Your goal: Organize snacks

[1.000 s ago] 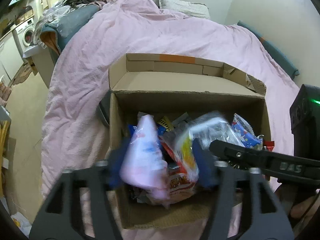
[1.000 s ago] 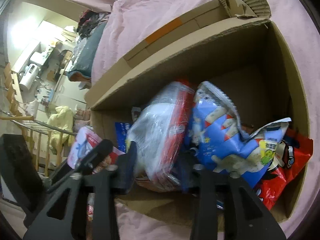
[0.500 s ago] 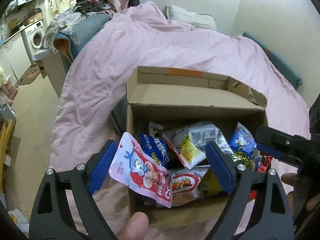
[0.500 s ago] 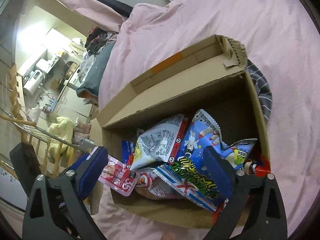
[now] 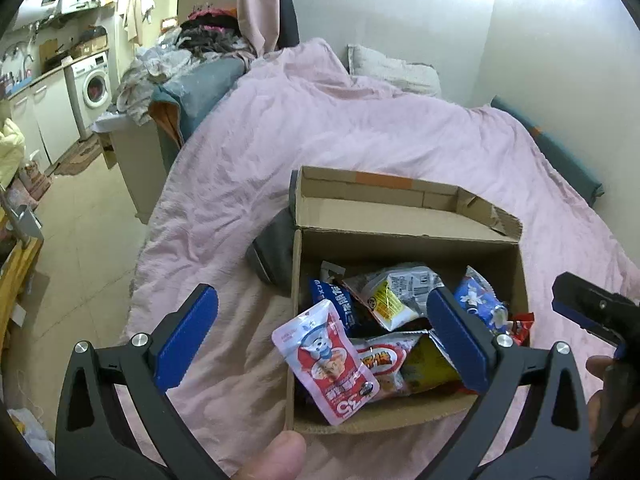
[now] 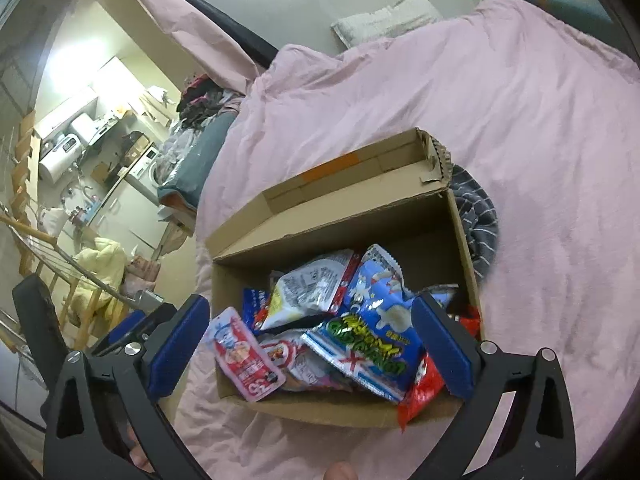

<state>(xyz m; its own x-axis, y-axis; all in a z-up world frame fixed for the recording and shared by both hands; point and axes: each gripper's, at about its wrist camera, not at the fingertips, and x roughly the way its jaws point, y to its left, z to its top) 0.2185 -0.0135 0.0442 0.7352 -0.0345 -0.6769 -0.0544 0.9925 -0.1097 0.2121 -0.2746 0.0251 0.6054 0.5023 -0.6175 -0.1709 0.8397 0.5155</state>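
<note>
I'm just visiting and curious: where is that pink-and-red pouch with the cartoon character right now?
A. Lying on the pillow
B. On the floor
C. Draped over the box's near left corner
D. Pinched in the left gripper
C: the pink-and-red pouch hangs over the cardboard box corner, with the left gripper wide open and touching nothing.

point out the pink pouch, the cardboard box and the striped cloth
pink pouch [image 5: 332, 356], left wrist view, on the red printed front.
cardboard box [image 6: 320, 410], right wrist view, on the near outer wall.
striped cloth [image 6: 478, 220], right wrist view, on the folds beside the box's right wall.
</note>
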